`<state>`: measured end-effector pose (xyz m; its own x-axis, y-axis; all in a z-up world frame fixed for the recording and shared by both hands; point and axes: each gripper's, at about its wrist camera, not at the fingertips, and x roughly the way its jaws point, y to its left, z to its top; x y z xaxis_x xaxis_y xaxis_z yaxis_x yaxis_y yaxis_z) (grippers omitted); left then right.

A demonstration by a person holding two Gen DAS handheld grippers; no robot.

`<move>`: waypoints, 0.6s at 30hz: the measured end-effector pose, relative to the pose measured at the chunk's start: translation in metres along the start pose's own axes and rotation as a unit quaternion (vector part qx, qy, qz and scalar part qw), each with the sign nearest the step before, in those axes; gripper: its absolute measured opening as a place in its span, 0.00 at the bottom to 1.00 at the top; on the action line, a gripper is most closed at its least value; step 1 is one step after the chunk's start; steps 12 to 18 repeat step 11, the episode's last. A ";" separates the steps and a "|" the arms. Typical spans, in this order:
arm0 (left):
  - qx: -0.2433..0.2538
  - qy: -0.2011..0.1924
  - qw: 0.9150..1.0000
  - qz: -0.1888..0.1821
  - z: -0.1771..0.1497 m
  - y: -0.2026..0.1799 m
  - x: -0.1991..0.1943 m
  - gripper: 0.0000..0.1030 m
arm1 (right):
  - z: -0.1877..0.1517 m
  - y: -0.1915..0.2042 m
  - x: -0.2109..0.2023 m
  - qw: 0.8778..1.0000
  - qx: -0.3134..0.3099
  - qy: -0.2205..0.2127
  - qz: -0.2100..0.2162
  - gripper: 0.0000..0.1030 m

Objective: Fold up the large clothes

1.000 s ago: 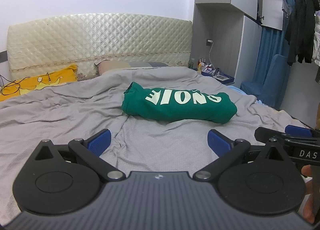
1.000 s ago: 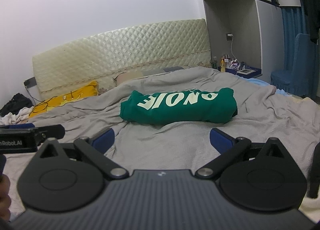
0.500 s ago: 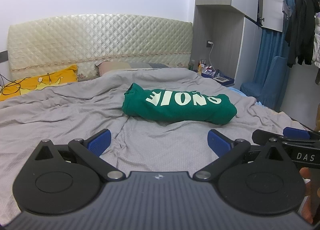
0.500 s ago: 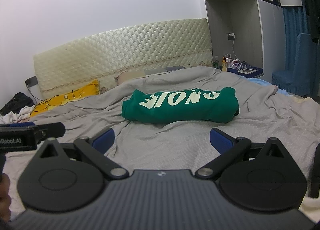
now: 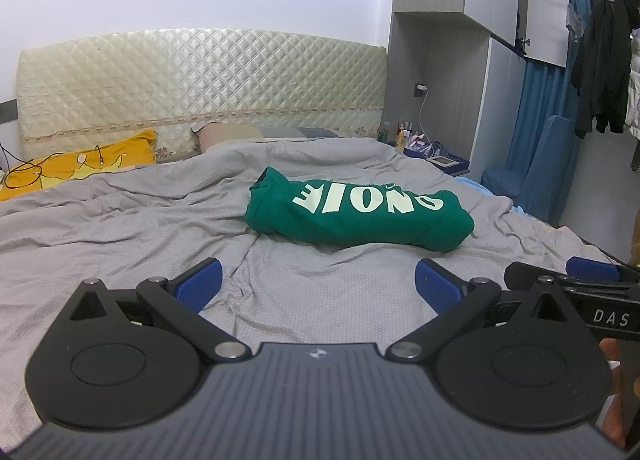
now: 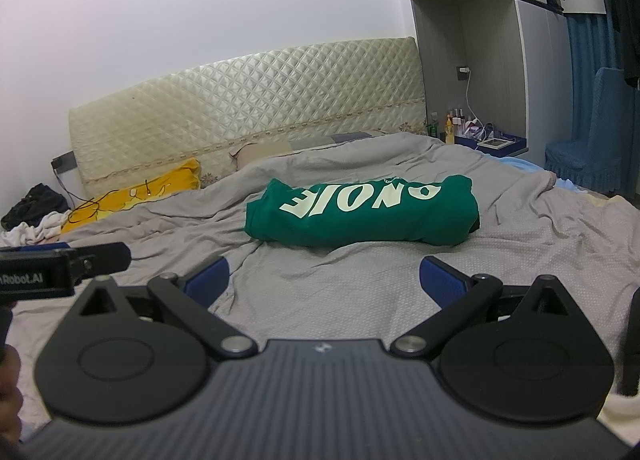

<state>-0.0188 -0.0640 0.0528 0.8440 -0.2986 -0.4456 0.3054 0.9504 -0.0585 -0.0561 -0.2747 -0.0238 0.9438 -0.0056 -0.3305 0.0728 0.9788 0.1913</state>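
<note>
A green sweatshirt [image 5: 360, 216] with pale lettering lies folded into a compact bundle on the grey bedspread [image 5: 120, 228], in the middle of the bed. The same sweatshirt [image 6: 360, 216] shows in the right wrist view. My left gripper [image 5: 318, 286] hovers open near the bed's foot, well short of the bundle, nothing between its blue pads. My right gripper [image 6: 324, 280] is likewise open and empty, beside the left one. Each gripper's tip shows at the edge of the other's view.
A quilted cream headboard [image 5: 200, 80] backs the bed. A yellow pillow [image 5: 80, 160] with a black cable lies far left. A nightstand [image 5: 440, 160] with bottles stands right, below grey cabinets. A blue chair [image 5: 532, 180] and hanging clothes [image 5: 600, 72] are at far right. Clothes pile [image 6: 32, 208] lies left.
Both grippers drifted slightly, so the sweatshirt sits a touch differently in each view. Their jaws stayed open and the bundle did not move.
</note>
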 end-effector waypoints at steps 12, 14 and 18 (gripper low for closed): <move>0.002 -0.005 1.000 0.003 0.004 -0.006 -0.006 1.00 | -0.001 0.002 0.000 1.000 -0.001 0.001 0.001 1.00; 0.002 -0.005 1.000 0.003 0.004 -0.006 -0.006 1.00 | -0.001 0.002 0.000 1.000 -0.001 0.001 0.001 1.00; 0.002 -0.005 1.000 0.003 0.004 -0.006 -0.006 1.00 | -0.001 0.002 0.000 1.000 -0.001 0.001 0.001 1.00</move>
